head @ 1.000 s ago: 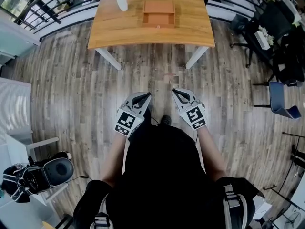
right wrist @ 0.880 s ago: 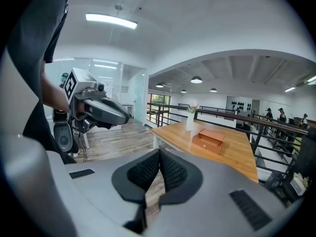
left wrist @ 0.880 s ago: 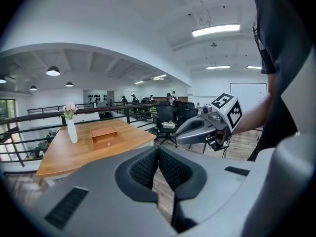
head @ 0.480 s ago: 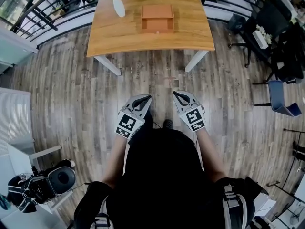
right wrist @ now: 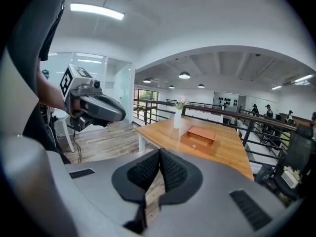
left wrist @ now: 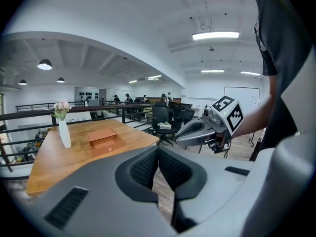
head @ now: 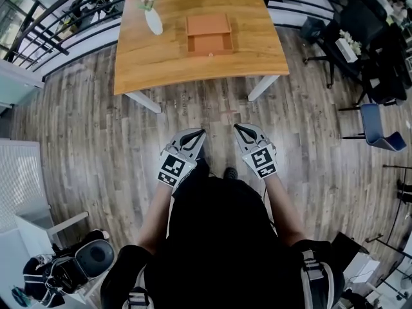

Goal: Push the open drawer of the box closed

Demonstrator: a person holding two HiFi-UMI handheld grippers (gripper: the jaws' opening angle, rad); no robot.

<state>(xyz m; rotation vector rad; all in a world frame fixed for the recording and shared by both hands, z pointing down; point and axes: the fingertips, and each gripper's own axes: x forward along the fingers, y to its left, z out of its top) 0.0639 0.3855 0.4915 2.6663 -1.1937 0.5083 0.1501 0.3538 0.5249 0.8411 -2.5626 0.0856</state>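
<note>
An orange-brown box [head: 208,33] with its drawer [head: 210,44] pulled open toward me sits on a wooden table [head: 161,63]. The box also shows in the left gripper view [left wrist: 102,139] and the right gripper view [right wrist: 200,137]. Both grippers hang over the floor, well short of the table. My left gripper [head: 201,132] is shut with nothing in it, its jaws touching [left wrist: 158,149]. My right gripper [head: 235,127] is shut too, jaws together [right wrist: 160,152] and empty.
A white vase with flowers [head: 152,16] stands on the table left of the box. Black railings [head: 58,24] run behind and left of the table. Office chairs [head: 370,50] are at the right, a blue one [head: 380,131] nearer. A white chair with a bag [head: 64,269] sits lower left.
The table and box have shifted left and slightly down in the head view as my head turned. Both grippers keep their pose, shut, over the floor.
</note>
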